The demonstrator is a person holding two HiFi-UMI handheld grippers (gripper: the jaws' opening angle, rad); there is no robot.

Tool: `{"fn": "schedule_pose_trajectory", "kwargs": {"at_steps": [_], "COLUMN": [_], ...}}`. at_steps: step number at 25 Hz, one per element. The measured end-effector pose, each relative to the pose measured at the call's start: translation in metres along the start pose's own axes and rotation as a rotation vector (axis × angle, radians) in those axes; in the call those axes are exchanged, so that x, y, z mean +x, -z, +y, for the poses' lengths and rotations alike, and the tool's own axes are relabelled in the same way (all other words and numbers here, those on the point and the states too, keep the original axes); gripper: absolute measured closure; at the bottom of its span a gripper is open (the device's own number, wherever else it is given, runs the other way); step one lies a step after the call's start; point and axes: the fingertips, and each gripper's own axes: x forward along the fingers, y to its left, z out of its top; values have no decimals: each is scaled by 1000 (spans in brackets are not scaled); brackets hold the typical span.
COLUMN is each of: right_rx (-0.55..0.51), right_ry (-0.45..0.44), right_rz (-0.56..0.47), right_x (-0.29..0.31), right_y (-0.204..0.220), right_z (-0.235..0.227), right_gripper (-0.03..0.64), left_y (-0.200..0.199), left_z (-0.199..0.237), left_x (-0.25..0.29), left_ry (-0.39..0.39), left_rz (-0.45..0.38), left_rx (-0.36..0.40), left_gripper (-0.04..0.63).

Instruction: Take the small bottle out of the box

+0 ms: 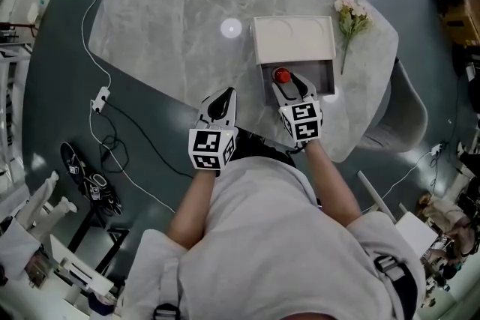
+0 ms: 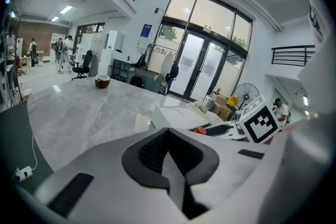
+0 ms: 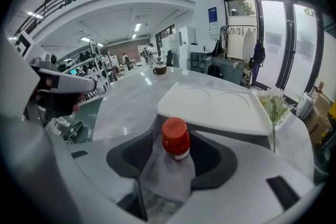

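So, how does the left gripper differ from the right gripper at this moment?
Jaws: those of the left gripper are together, with nothing between them. Those of the right gripper stand apart, with the small bottle and its red cap between them, seemingly not yet clamped.
Place: the left gripper hangs over the edge of the table, beside the box. The right gripper reaches into the open part of the box.
Both point away from the person.

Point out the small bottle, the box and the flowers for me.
small bottle (image 3: 175, 136), right gripper view, on its red cap.
box (image 1: 292, 40), head view, middle of its white top.
flowers (image 1: 351, 13), head view, on the pale blossoms.
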Motion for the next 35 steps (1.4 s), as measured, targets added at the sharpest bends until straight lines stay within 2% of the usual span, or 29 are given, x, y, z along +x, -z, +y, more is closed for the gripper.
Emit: {"fn": "schedule_pose_trajectory", "kwargs": {"at_steps": [8, 19, 27, 35], "right_rx": [-17, -41, -25, -10], "right_ry": [17, 67, 69, 88], "right_rz": [82, 139, 108, 11], "right_x": [17, 33, 27, 8], "right_y": [4, 15, 12, -6], "right_z": [-5, -9, -7, -8], "right_gripper": [373, 382, 388, 388], "left_y": [-11, -13, -16, -12], "left_z": [16, 31, 25, 10], "left_x": [8, 10, 9, 6], "left_ry": [-9, -12, 9, 38], "left_rz": [-10, 4, 5, 14], "left_rx": [-20, -16, 17, 47], "left_gripper": [572, 572, 572, 572]}}
